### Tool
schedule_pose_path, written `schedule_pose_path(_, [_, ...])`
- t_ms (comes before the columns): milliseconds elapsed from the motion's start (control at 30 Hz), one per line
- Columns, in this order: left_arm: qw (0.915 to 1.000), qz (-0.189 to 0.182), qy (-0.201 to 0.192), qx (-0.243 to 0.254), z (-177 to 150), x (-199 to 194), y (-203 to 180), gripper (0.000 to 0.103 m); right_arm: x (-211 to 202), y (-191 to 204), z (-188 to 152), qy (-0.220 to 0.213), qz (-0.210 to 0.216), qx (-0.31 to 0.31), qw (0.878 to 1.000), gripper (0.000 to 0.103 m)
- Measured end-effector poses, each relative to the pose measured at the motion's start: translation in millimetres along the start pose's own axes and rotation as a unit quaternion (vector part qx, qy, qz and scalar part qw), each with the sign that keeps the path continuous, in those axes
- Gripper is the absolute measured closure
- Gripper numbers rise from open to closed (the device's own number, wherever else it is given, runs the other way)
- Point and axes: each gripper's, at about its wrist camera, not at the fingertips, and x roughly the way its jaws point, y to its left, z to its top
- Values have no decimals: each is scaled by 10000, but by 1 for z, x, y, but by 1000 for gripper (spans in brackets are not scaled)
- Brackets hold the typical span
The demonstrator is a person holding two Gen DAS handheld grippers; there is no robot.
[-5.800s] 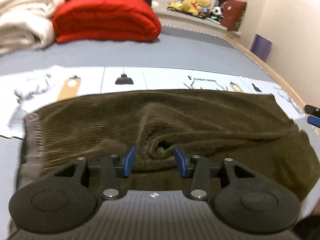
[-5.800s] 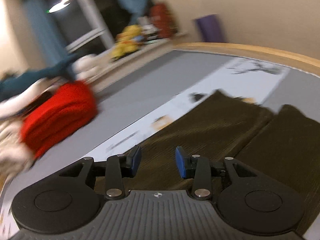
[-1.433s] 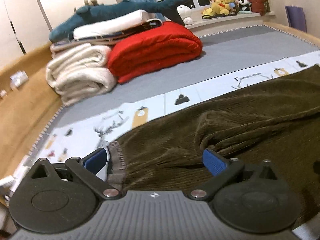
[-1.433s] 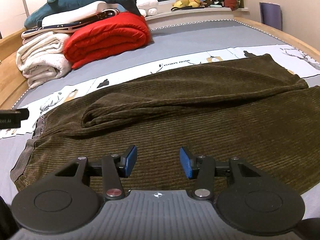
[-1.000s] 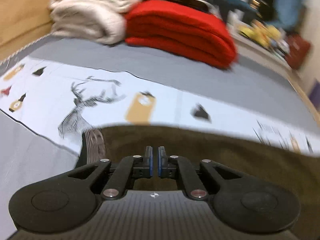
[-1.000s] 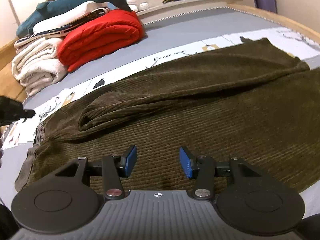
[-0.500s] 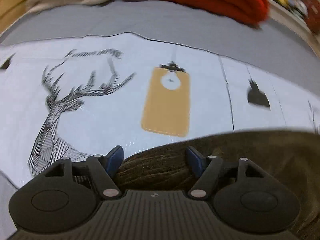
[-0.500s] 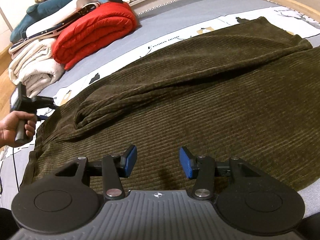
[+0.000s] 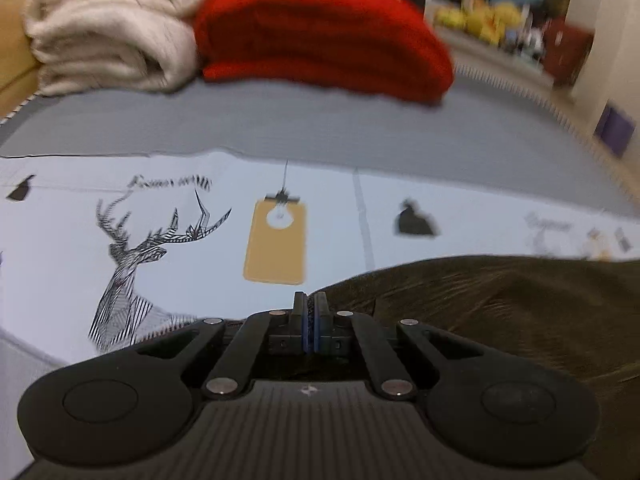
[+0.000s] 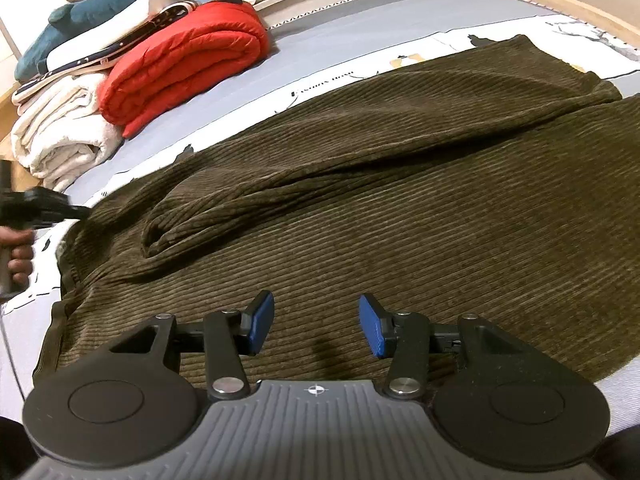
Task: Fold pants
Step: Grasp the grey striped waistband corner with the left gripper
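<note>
Left wrist view: the left gripper (image 9: 310,320) sits at the far edge of the brown corduroy pants (image 9: 500,312), its 2 blue fingers (image 9: 306,330) clenched together; whether cloth is pinched between them cannot be told. The pants (image 10: 380,200) lie spread across a grey bed (image 10: 360,24), over a white printed runner (image 9: 180,220). The right gripper (image 10: 316,326) hovers above the near leg, fingers (image 10: 260,320) released and apart. A red quilt (image 10: 180,60) sits behind.
</note>
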Motion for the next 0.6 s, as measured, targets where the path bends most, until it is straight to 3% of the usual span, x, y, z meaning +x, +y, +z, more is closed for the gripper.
schedule_pose_path(133, [9983,-167,-351,-429,-48,-88,-25,101,-4,4,-1,-79,-51,-50,9999,53])
schedule_pose_path(233, [9959,-463,-388,-669,-109,-137,-43,103,-9,7,-5,-125,-87,-100,9998,53])
schedule_pose_path(333, [9937,-572,-274,-927,-171,-151,-53,103,-14,11,-8,-172,-98,-189,9996,53])
schedule_pose_path(400, [9883,-780,134,-1301,-195,-144,-52,99,-17,14,-9,-185,-92,-269,9994,53])
schedule_pose_path(467, [9776,-1145,401,-1720,-201,-131,-49,72,-18,16,-10,-174,-83,-329,9993,53])
schedule_pose_path(533, [9692,-1197,271,-2133,-198,-124,-41,50,-19,16,-11,-167,-73,-329,9993,53])
schedule_pose_path(567, [9649,-1167,189,-2344,-196,-119,-35,43,-20,17,-11,-175,-67,-327,9993,53])
schedule_pose_path(600, [9590,-1183,164,-2571,-194,-112,-28,43,-21,17,-11,-182,-68,-331,9993,53])
